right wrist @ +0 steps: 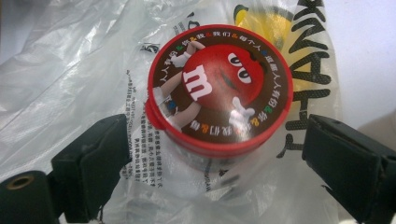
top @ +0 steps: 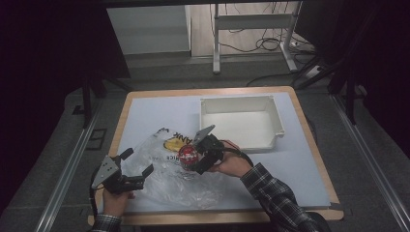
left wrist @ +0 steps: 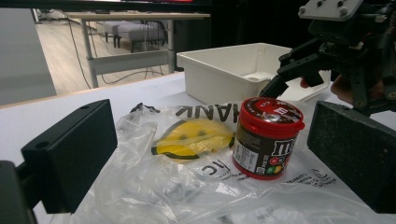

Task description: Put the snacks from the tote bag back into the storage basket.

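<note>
M&M's candy tub [right wrist: 219,88] – brown-walled, with a red lid bearing the red character – is standing upright on the clear plastic bag [top: 167,169], which is lying crumpled on the pale counter [top: 300,164]. We are seeing the bag's yellow smiley print [left wrist: 194,137] and black lettering just beside the tub in the left gripper view.

Our right gripper [top: 200,157] is hanging over the tub, pointing down at it. In the right gripper view its two black fingers [right wrist: 93,163] are flanking the tub, one on each side, and neither pad is pressing on it – a gap is showing on both sides, so the tub is sitting between them without being gripped. We cannot tell whether the left-hand pad is grazing the tub's wall.

Our left gripper [top: 138,164] is resting near the bag's left edge, well apart from the tub, with its fingers [left wrist: 70,154] standing wide open around nothing. In its own view the tub is standing ahead between the pads, with the right gripper above and behind it.

Behind the bag, an empty white plastic bin [top: 241,123] is sitting on the counter's far right part.
</note>
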The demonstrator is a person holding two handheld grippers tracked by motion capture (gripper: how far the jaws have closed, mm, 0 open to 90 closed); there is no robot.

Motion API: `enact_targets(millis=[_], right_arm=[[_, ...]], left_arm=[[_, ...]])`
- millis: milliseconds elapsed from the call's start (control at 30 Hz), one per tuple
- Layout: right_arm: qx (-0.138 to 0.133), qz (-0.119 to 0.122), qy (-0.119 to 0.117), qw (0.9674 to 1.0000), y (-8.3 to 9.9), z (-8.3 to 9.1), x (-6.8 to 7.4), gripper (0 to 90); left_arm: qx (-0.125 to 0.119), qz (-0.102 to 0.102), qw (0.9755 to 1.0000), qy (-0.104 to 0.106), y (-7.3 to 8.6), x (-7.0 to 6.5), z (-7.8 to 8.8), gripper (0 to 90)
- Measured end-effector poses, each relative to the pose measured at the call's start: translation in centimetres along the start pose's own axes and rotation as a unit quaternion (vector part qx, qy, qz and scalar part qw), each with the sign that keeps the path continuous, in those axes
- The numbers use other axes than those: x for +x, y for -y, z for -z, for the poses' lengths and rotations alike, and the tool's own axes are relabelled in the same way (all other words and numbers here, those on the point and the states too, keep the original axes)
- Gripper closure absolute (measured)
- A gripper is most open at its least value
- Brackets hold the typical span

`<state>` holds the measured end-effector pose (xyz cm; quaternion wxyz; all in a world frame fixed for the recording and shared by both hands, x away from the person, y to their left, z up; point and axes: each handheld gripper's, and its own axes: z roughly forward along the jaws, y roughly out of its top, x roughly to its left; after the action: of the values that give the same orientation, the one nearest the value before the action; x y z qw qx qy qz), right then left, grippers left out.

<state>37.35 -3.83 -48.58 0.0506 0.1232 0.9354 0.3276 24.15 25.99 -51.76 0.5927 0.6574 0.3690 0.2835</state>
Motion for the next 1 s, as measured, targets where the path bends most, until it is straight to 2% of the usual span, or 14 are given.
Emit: enact_targets(millis=[500,833,1000], right_arm=[[0.052,0.034,-0.007,0.9981,-1.7,-1.9,-0.3,15.1],[0.093,0.052,-0.016,0.9942,-2.6,-3.3,-0.4,17.2],[0.112,0.052,-0.02,0.9922,-3.2,-3.5,-0.3,19.7]], left_arm=[[0.0,0.0,1.0,0.0,0.0,0.0,0.0,1.6],[0.001,0.0,1.0,0.0,0.0,0.0,0.0,1.6],[0.001,-0.001,1.0,0.0,0.0,0.0,0.0,1.6]])
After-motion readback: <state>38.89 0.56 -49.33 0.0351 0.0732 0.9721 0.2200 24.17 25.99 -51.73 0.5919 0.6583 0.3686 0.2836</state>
